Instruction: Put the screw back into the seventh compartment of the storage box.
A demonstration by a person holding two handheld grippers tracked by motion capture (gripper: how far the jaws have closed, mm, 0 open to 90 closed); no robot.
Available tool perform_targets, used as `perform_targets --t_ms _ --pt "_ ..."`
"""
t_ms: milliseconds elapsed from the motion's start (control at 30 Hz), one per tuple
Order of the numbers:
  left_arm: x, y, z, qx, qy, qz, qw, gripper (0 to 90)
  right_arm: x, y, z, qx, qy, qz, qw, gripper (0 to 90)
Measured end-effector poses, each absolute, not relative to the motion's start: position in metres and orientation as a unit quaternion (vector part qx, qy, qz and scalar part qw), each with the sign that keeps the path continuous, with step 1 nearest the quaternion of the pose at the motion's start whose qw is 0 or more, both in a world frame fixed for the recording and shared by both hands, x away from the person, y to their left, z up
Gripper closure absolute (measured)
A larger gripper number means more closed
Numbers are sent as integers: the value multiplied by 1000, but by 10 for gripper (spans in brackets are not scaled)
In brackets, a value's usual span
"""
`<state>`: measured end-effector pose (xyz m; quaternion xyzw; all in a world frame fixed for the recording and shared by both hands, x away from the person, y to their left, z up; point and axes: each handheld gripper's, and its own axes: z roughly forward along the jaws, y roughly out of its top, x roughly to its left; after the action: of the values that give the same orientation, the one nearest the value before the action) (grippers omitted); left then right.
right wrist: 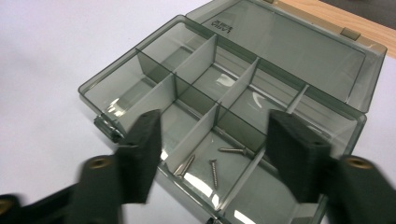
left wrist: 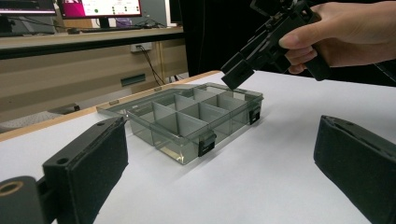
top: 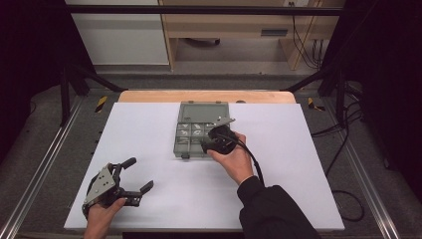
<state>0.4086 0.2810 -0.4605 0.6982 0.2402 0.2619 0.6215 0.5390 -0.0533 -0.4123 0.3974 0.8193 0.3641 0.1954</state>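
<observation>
- Right hand-held gripper (top: 215, 134): hovers over near-right part of organiser box (top: 186, 130), pointing down into it. Jaws apart, nothing between the pads – released. Judgement: positioned for dropping off into a compartment.
- Organiser box: smoky transparent plastic, sits mid-tabletop (top: 149, 124) toward far side. Lid (right wrist: 299, 51) folded fully back, lying flat beyond the tray, so all compartments are accessible from above. Two black latches on near wall, undone.
- Contents: three screws (right wrist: 212, 163) lie loose in one compartment directly under the right hand-held gripper's jaws, per right gripper view. Other compartments appear bare; some glare, so not certain.
- Left hand-held gripper (top: 130, 175): at near-left of tabletop, well apart from the box, jaws wide, holding nothing. Aimed toward the box. Judgement: parked on standby, out of the working hand's way.
- No further loose parts seen on tabletop.
</observation>
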Motion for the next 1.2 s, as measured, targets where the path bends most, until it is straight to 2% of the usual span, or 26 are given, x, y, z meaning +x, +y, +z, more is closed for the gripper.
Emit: perform_targets --t_ms 67,167,500,933,1133,1200 --pt "409 281 -461 698 240 262 622 28 537 -53 -411 398 819 364 195 195" --pt "409 281 -461 698 240 262 622 27 534 -52 -409 396 820 365 195 123" --pt "409 280 -461 700 239 263 620 27 521 -60 -396 386 815 377 210 70" --pt "408 280 -462 703 241 262 616 27 502 -92 -397 363 793 424 243 135" --pt "408 280 -463 703 242 263 615 27 493 -109 -399 364 782 439 252 98" --pt "408 281 -463 704 243 264 613 27 490 -115 -400 366 779 442 254 56"
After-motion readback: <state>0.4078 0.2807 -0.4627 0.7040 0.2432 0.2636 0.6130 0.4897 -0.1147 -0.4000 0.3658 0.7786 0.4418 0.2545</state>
